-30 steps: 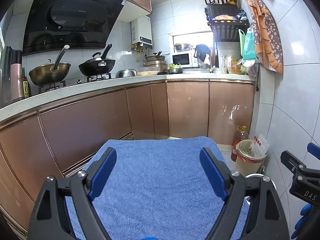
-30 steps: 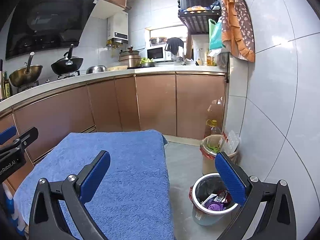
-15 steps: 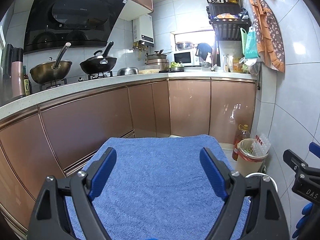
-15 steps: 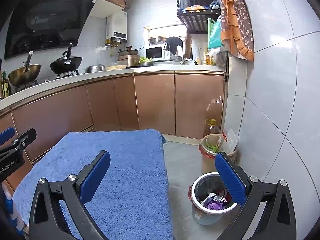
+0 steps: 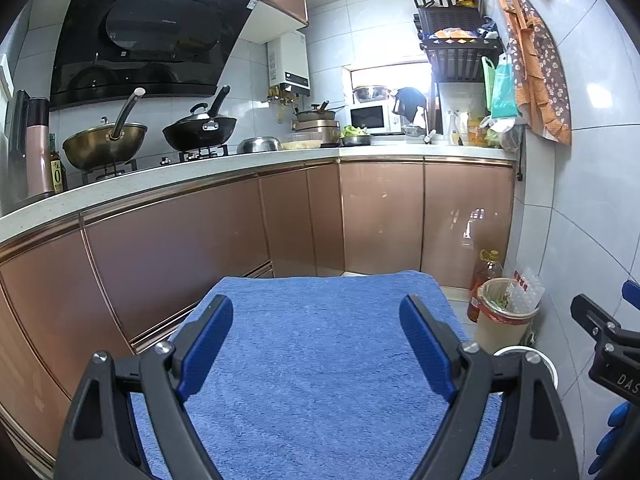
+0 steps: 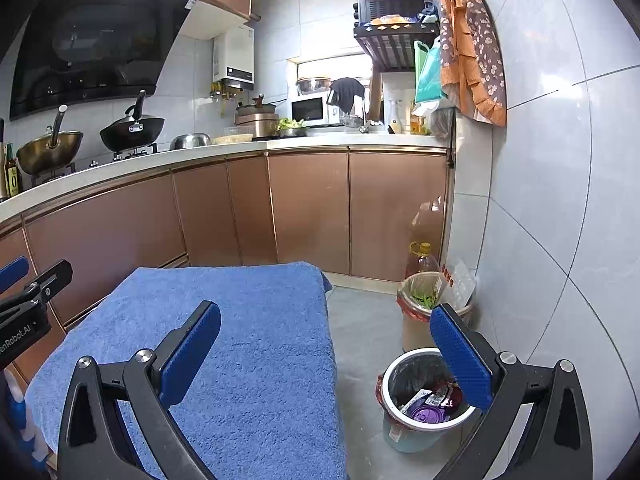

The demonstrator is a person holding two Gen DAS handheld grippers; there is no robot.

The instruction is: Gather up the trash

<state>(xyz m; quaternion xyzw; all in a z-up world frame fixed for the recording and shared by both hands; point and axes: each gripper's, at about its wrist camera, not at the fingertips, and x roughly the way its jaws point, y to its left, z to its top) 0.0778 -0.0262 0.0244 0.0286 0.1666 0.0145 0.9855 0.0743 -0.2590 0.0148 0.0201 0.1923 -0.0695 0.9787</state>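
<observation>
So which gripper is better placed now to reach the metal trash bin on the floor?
The right gripper, probably. It is open, and the metal bin lies just below its right finger. The left gripper, also open, hangs over the blue towel.

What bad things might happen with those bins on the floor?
The metal bin sits right below the towel's edge, so a low swing of the open right gripper might knock it over and spill its wrappers. The tan bin behind it looks nearly full of greens, so anything added there might fall out. The oil bottle stands against that bin and could tip if it gets bumped.
</observation>
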